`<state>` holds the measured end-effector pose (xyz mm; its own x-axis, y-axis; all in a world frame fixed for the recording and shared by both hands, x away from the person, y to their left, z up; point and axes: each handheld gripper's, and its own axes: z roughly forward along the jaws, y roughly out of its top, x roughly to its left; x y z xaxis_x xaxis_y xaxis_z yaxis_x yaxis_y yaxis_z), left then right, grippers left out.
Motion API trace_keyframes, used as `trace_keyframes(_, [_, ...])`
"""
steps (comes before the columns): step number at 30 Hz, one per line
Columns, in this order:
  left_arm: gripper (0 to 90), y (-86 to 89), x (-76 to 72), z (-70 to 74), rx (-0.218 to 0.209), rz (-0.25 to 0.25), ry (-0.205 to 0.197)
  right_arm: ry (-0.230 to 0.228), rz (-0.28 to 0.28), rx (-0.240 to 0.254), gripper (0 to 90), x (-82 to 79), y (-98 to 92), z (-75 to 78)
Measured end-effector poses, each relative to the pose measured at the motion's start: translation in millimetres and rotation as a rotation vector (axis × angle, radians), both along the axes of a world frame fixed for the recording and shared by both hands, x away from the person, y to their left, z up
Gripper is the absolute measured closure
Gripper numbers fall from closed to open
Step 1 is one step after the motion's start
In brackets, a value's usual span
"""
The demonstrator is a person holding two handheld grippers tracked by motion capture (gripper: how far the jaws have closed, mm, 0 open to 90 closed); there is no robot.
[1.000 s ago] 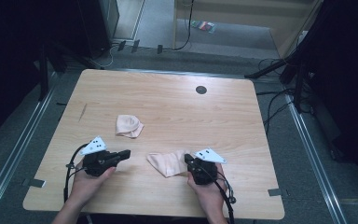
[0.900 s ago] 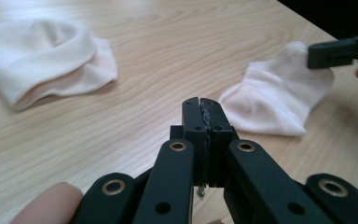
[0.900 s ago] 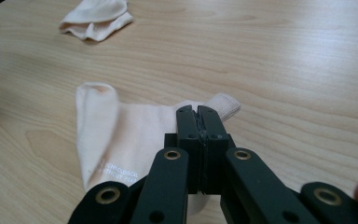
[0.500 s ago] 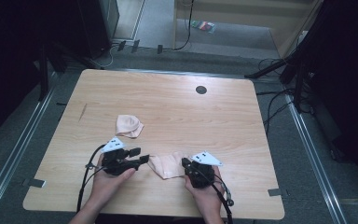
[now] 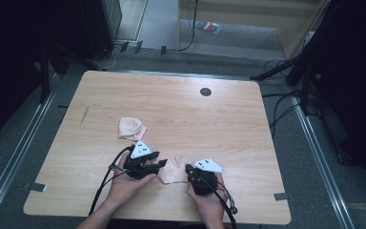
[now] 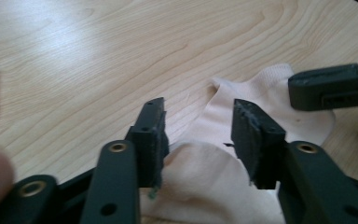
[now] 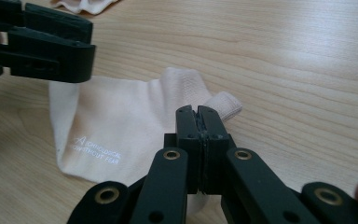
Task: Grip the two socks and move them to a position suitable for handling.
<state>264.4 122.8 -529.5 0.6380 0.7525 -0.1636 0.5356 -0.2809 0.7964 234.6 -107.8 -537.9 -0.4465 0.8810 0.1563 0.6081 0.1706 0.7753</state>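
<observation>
The pink sock [image 5: 172,170] is lying between the left gripper [image 6: 200,133]'s closing, parted fingers; the right gripper [image 7: 200,122]'s fingers are pinching its edge.

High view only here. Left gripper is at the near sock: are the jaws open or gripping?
Observer: The left gripper is open. Its jaws have just been closing and stand either side of a raised fold of the sock, with the pads not pressing yet.
Operator: Right one?
Observer: The right gripper is shut, jaws flat together at the sock's edge. I cannot tell whether fabric is pinched.
Operator: Any marking on it?
Observer: There is white lettering printed near one edge, too small to read fully.
</observation>
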Motion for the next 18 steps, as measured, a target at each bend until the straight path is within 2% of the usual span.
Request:
trace_keyframes(2, [60.4, 11.2, -2.7, 3.5, 0.0, -0.011, 0.003, -0.003, -0.012, -0.003, 90.0, 0.5, -1.7, -0.1])
trace_keyframes(3, [60.3, 11.2, -2.7, 3.5, 0.0, -0.011, 0.003, -0.003, -0.012, -0.003, 90.0, 0.5, -1.7, -0.1])
trace_keyframes(6, [58.7, 24.8, -6.9, 3.4, 0.019, -0.02, 0.018, 0.005, -0.035, 0.006, 90.0, 1.3, -6.6, -0.6])
trace_keyframes(8, [58.4, 35.2, -10.9, 0.6, 0.032, -0.019, 0.039, 0.01, -0.036, 0.009, 89.9, 1.5, -7.8, -0.3])
trace_keyframes(10, [57.4, 45.6, -14.8, -2.9, 0.041, 0.003, 0.066, 0.012, -0.042, 0.011, 89.9, 2.2, -8.9, -0.1])
trace_keyframes(11, [55.3, 55.8, -16.9, -4.7, 0.022, 0.029, 0.082, 0.015, -0.037, 0.014, 89.1, 2.5, -10.1, 0.4])
trace_keyframes(12, [53.3, 55.8, -16.9, -4.7, 0.022, 0.029, 0.082, 0.015, -0.037, 0.014, 89.1, 2.5, -10.1, 0.4])
trace_keyframes(13, [51.0, 64.8, -16.4, -3.0, -0.023, 0.063, 0.097, 0.008, -0.035, 0.026, 82.0, 2.3, -11.6, 1.5])
trace_keyframes(14, [49.8, 64.8, -16.4, -3.0, -0.023, 0.063, 0.097, 0.008, -0.035, 0.026, 82.0, 2.3, -11.6, 1.5])
trace_keyframes(15, [47.2, 69.7, -14.8, -1.5, -0.062, 0.107, 0.108, -0.012, -0.04, 0.041, 69.0, 2.9, -14.9, 4.0])
trace_keyframes(16, [46.4, 69.7, -14.8, -1.5, -0.062, 0.107, 0.108, -0.012, -0.04, 0.041, 69.0, 2.9, -14.9, 4.0])
trace_keyframes(17, [45.2, 70.6, -14.2, -1.6, -0.088, 0.131, 0.12, -0.032, -0.055, 0.06, 62.3, 4.6, -19.5, 7.1])
trace_keyframes(18, [45.2, 69.2, -14.2, -2.4, -0.096, 0.137, 0.13, -0.032, -0.055, 0.06, 62.3, 4.6, -19.5, 7.1])
